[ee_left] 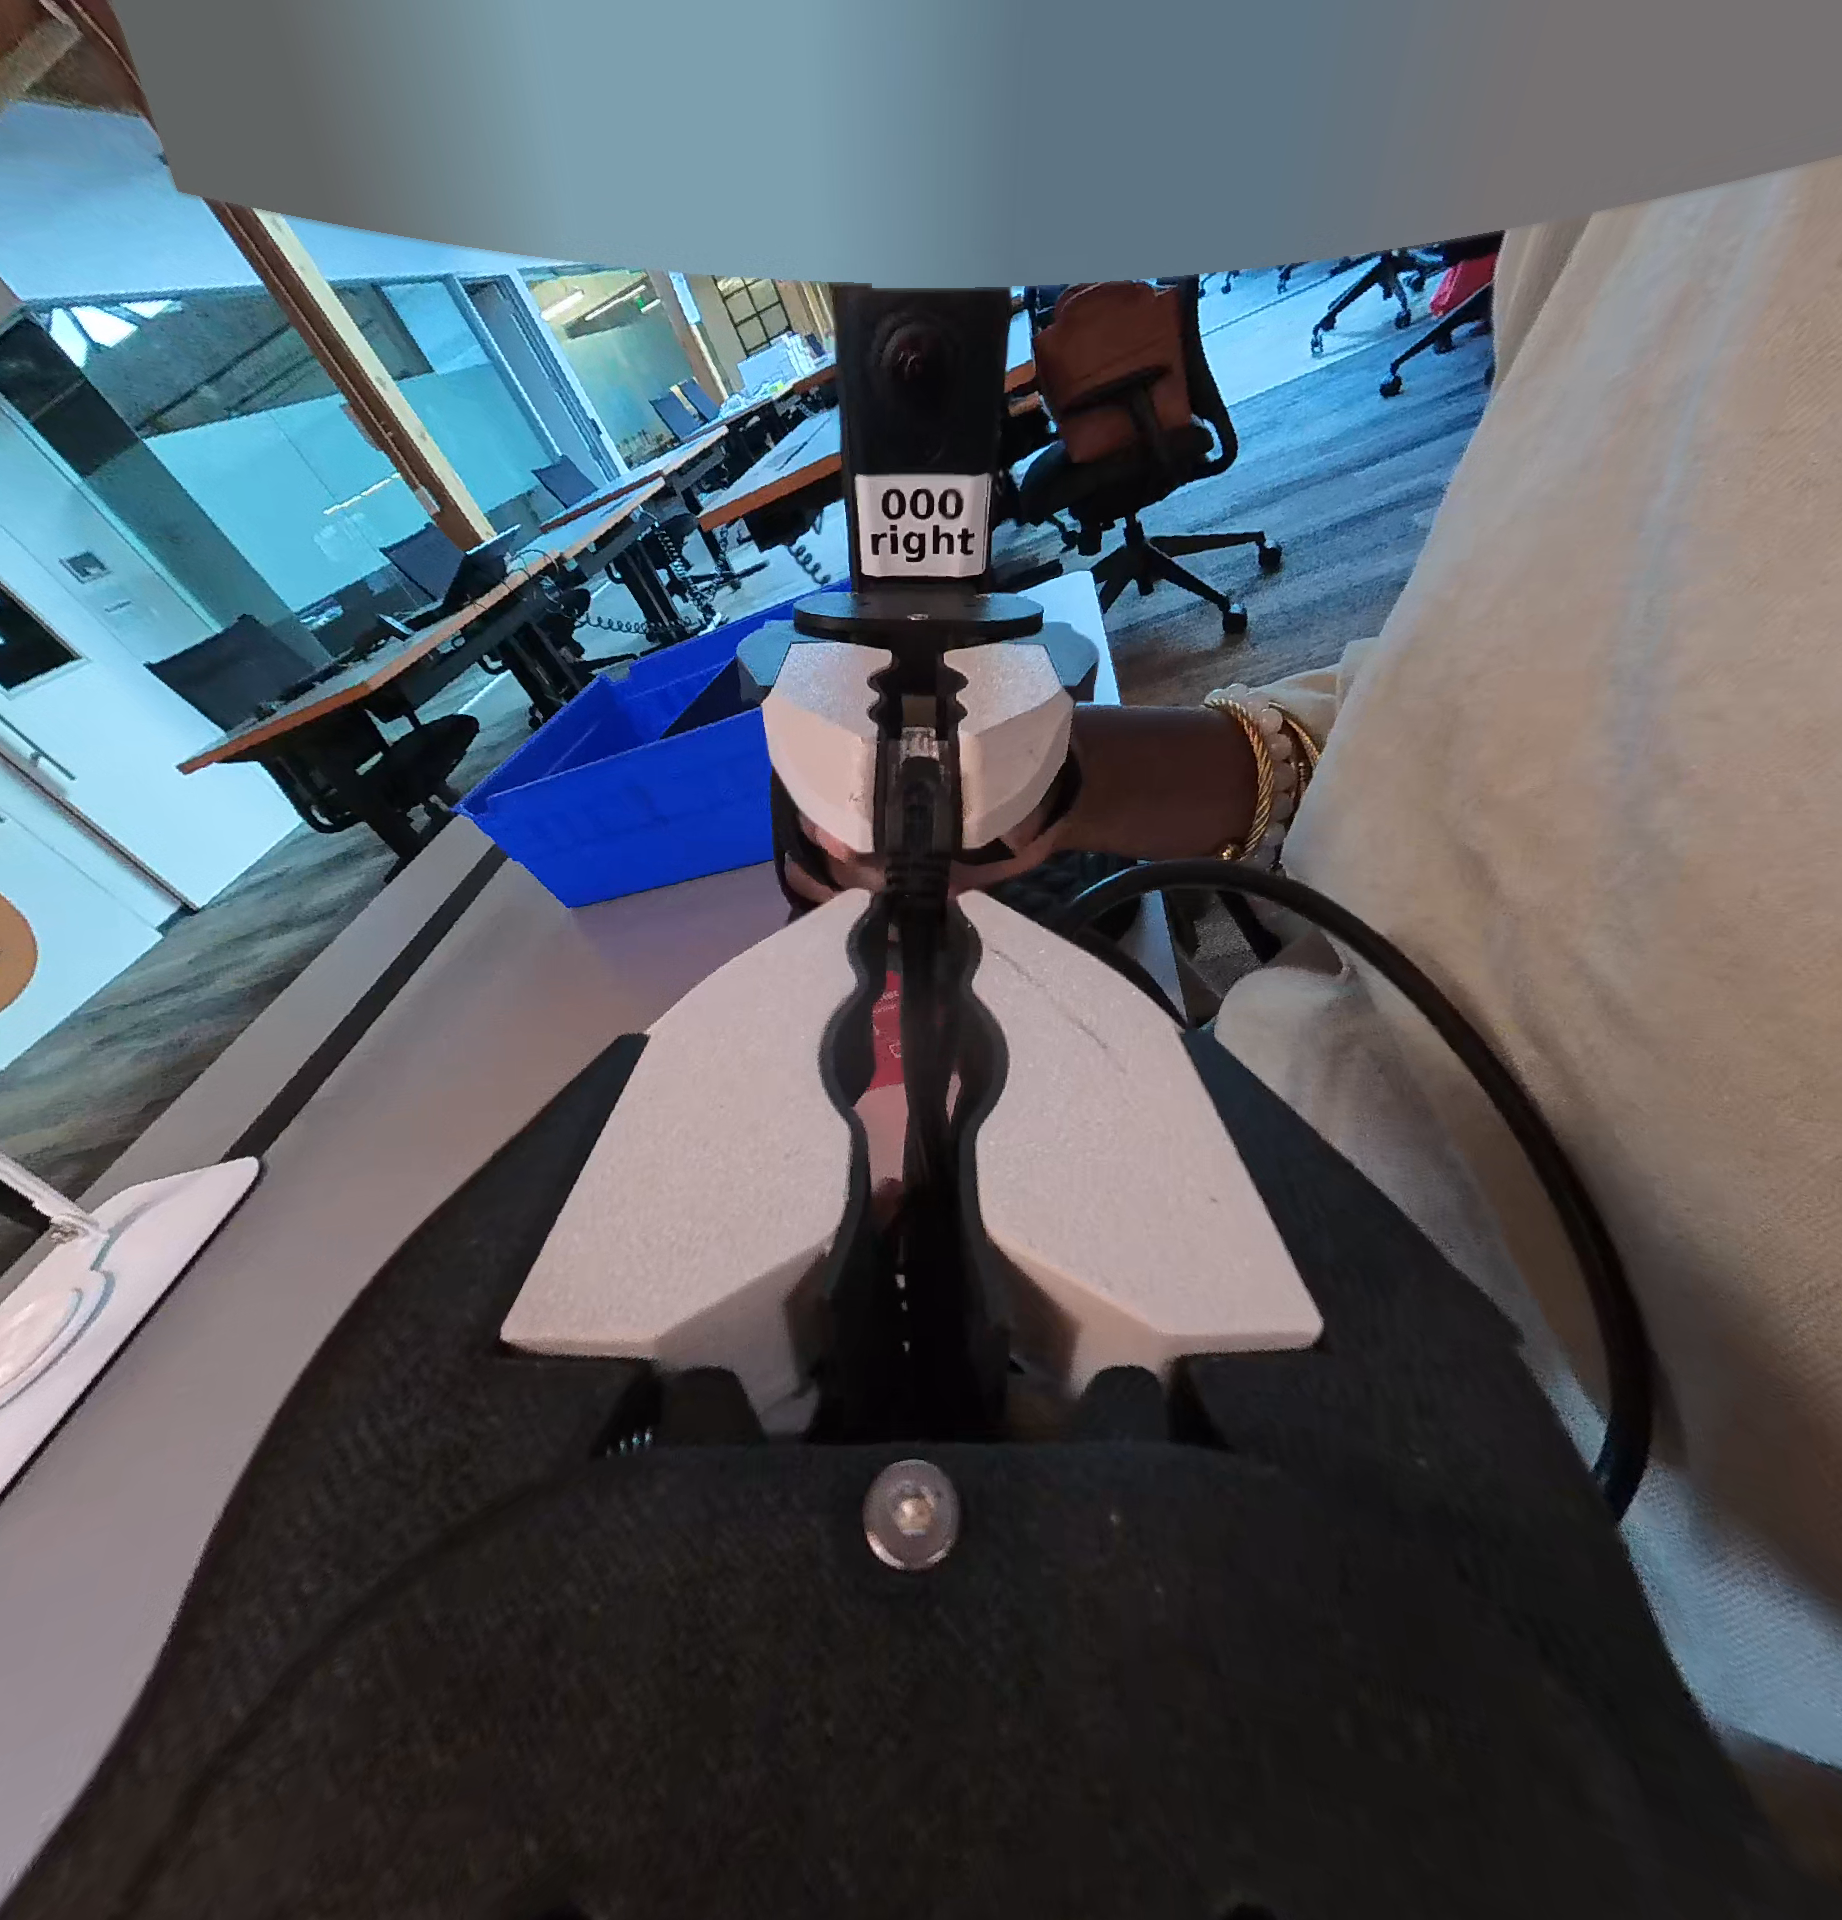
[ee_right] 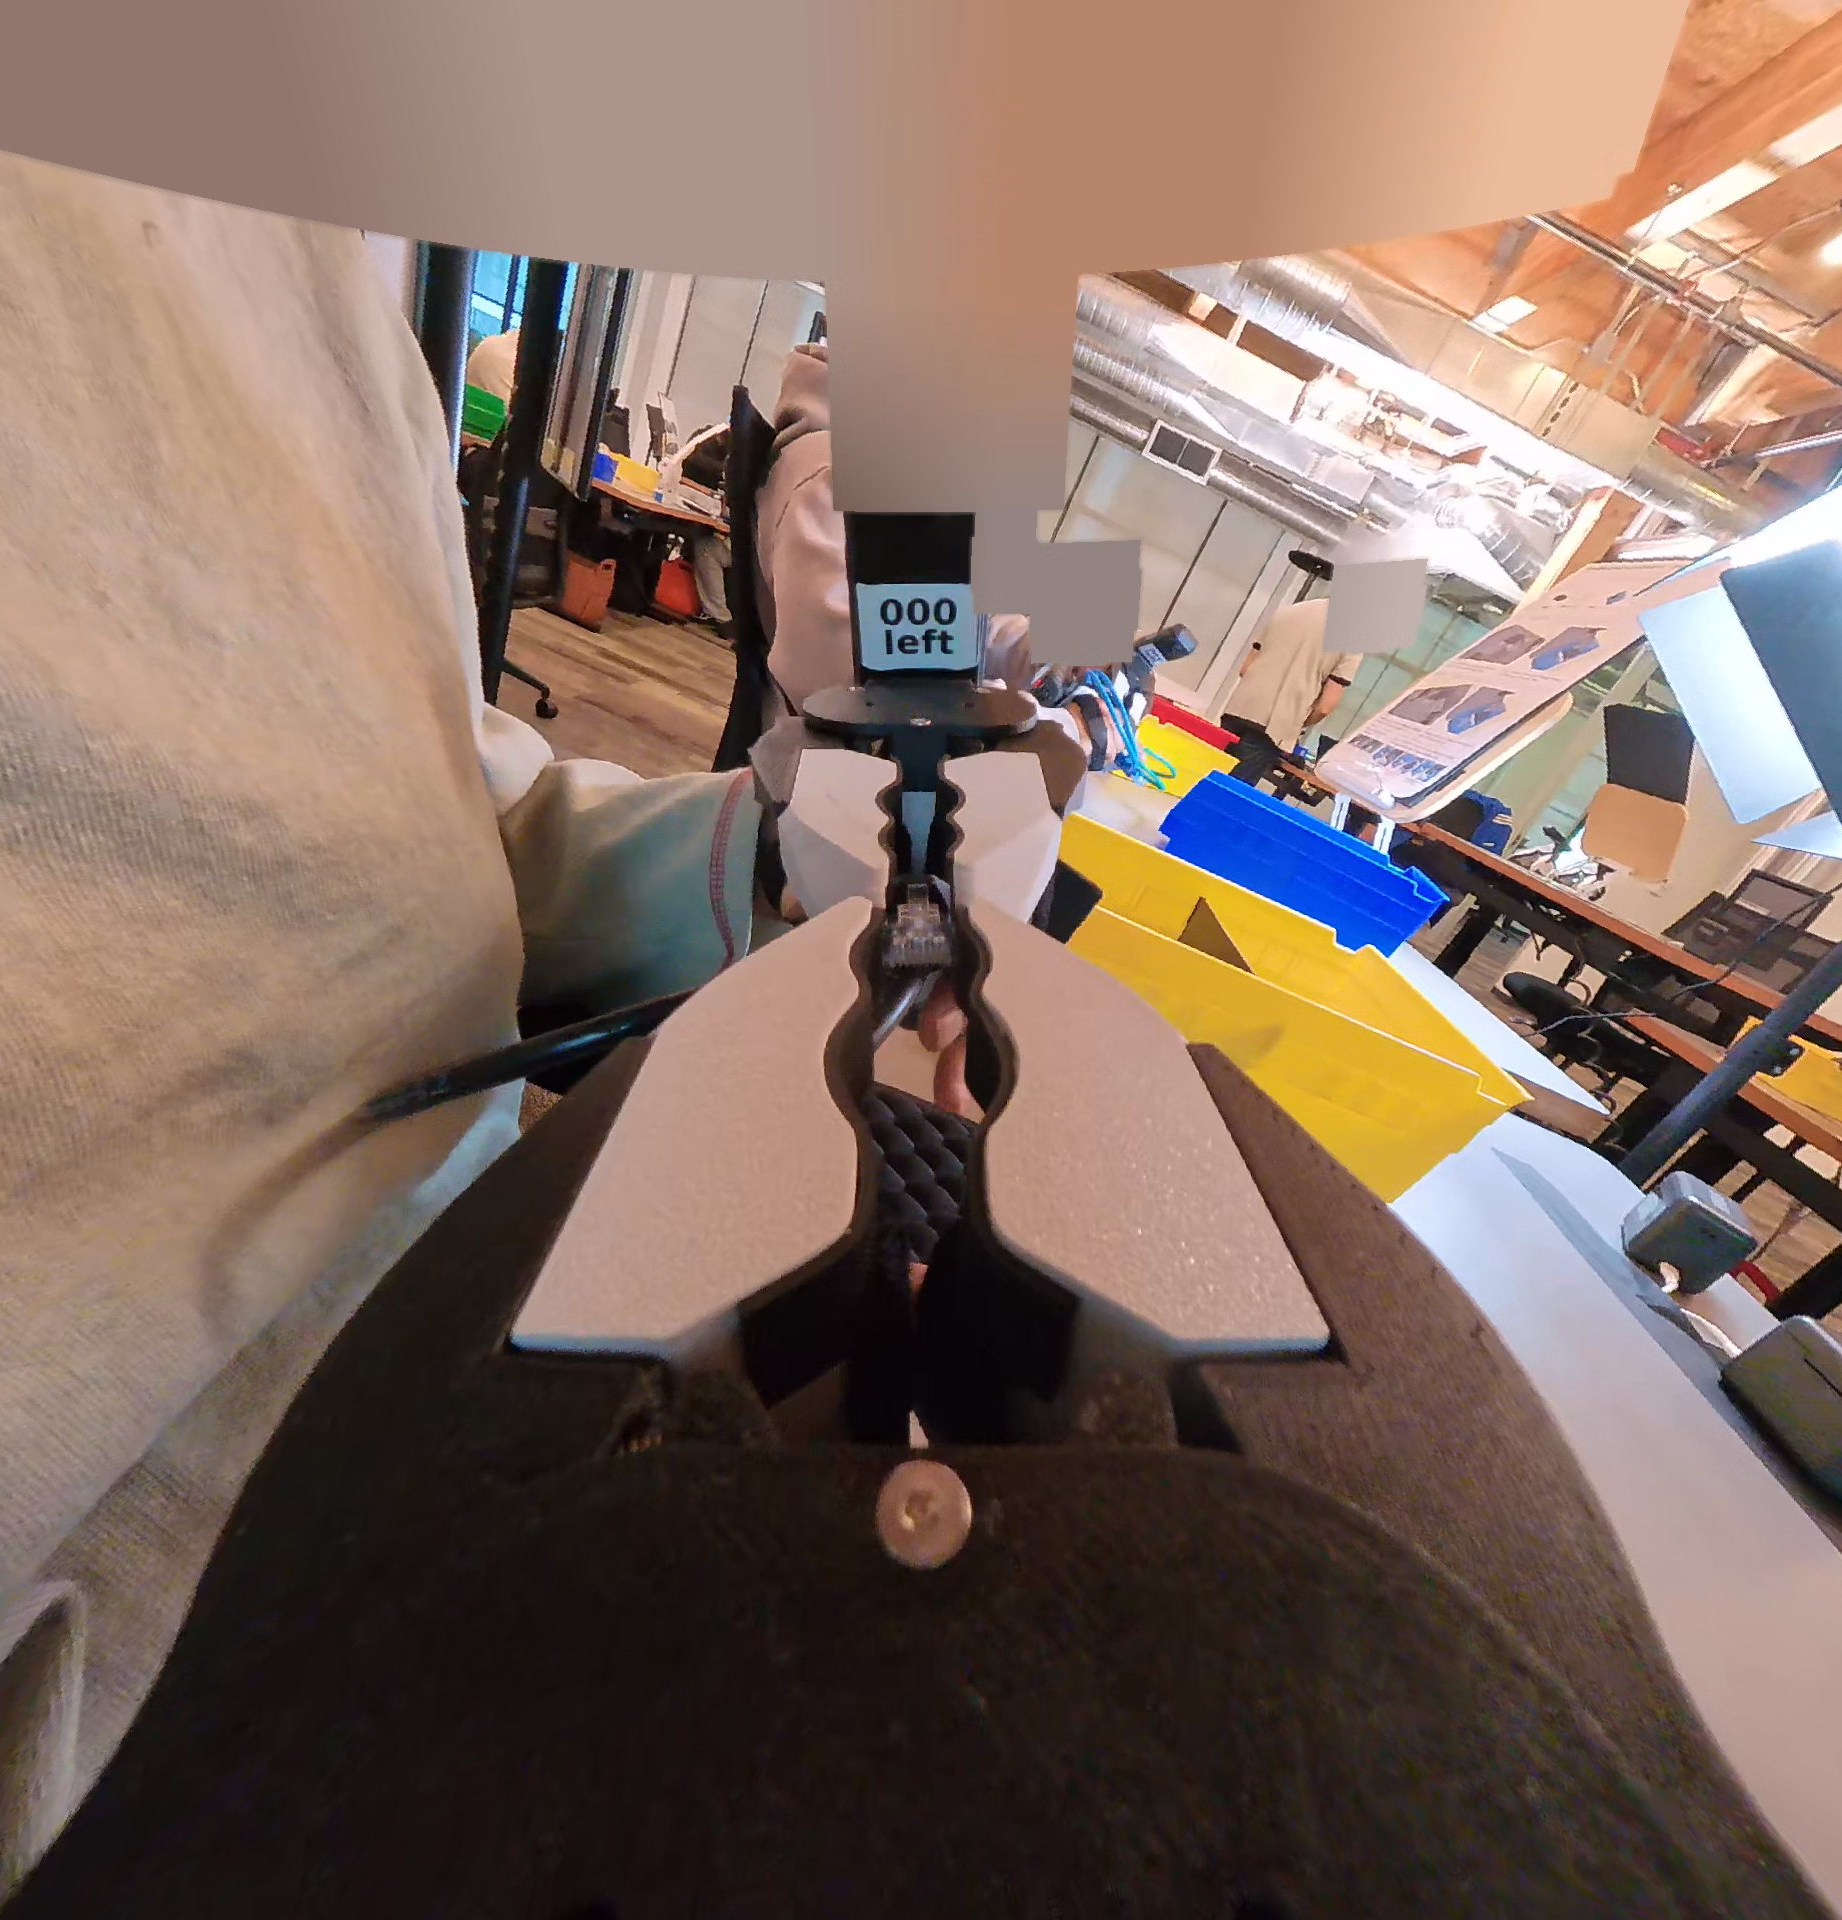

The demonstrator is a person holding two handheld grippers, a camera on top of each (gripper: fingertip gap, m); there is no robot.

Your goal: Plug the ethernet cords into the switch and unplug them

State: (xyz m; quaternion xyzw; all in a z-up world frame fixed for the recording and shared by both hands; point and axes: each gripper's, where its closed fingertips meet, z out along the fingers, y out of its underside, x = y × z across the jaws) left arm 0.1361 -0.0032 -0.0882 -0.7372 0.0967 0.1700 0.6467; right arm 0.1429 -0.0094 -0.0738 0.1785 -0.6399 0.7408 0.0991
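Note:
The two grippers face each other, fingertips nearly touching, above a grey table (ee_left: 429, 1039). My left gripper (ee_left: 912, 909) is shut on a black ethernet cord (ee_left: 915, 1049) that runs between its fingers. The cord's clear-tipped plug (ee_left: 917, 753) sticks out toward the right gripper (ee_left: 917, 717). In the right wrist view my right gripper (ee_right: 917, 920) is shut on a clear ethernet plug (ee_right: 917, 930). Its black cable (ee_right: 543, 1049) trails off to the left, and the left gripper (ee_right: 917, 821) is just beyond. A black cable loop (ee_left: 1519, 1122) hangs by the person's body. No switch is in view.
A blue bin (ee_left: 626, 790) stands on the table behind the grippers. Yellow bins (ee_right: 1260, 1018) and another blue bin (ee_right: 1301, 842) are to the right. A person's cream top (ee_left: 1623, 935) and braceleted wrist (ee_left: 1260, 769) are close. Small grey boxes (ee_right: 1686, 1236) sit at the table edge. My left and right fingertips are right by each other.

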